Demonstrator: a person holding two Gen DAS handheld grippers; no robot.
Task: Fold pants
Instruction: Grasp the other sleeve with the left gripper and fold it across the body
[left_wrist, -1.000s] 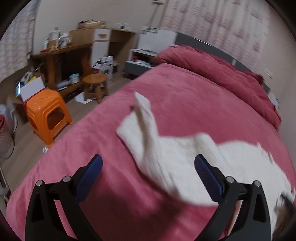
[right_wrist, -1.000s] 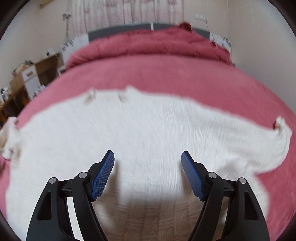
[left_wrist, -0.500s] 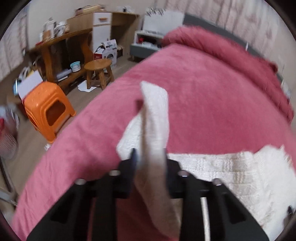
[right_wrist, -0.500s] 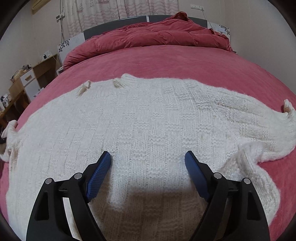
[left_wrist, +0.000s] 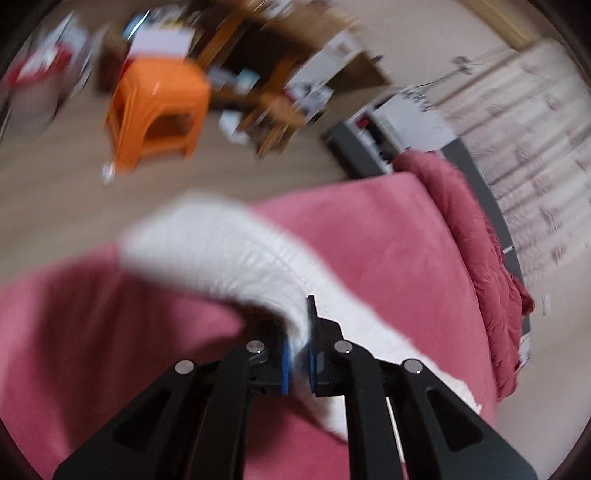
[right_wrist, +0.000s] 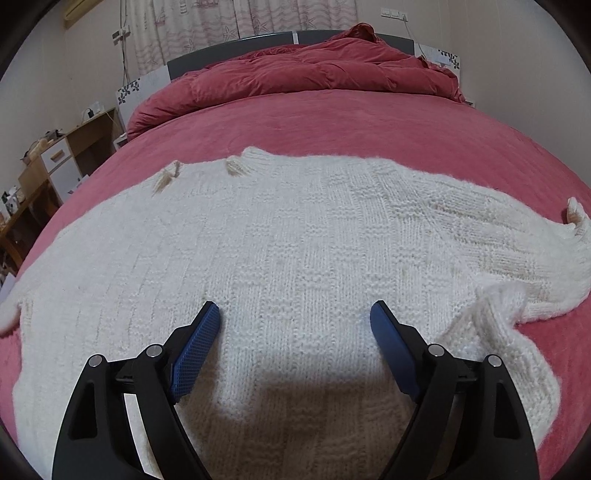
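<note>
A white knit garment (right_wrist: 295, 240) lies spread flat across the pink bed cover (right_wrist: 332, 122). My right gripper (right_wrist: 295, 314) hovers open over the garment's middle, with nothing between its blue pads. In the blurred, tilted left wrist view, my left gripper (left_wrist: 301, 332) is shut on a long narrow end of the white garment (left_wrist: 229, 251). That end arches up from the jaws and droops toward the bed's side edge. The other narrow end (right_wrist: 546, 258) lies bunched at the right of the bed.
A rumpled red duvet (right_wrist: 314, 70) is heaped by the headboard. Beyond the bed's side stand an orange plastic stool (left_wrist: 159, 107), a wooden desk (left_wrist: 258, 48) with clutter and a low bedside unit (left_wrist: 369, 140) on the wooden floor.
My left gripper went from wide open to shut on the garment's narrow end, then rolled and swung with it toward the bed's edge. My right gripper widened slightly and stayed in place.
</note>
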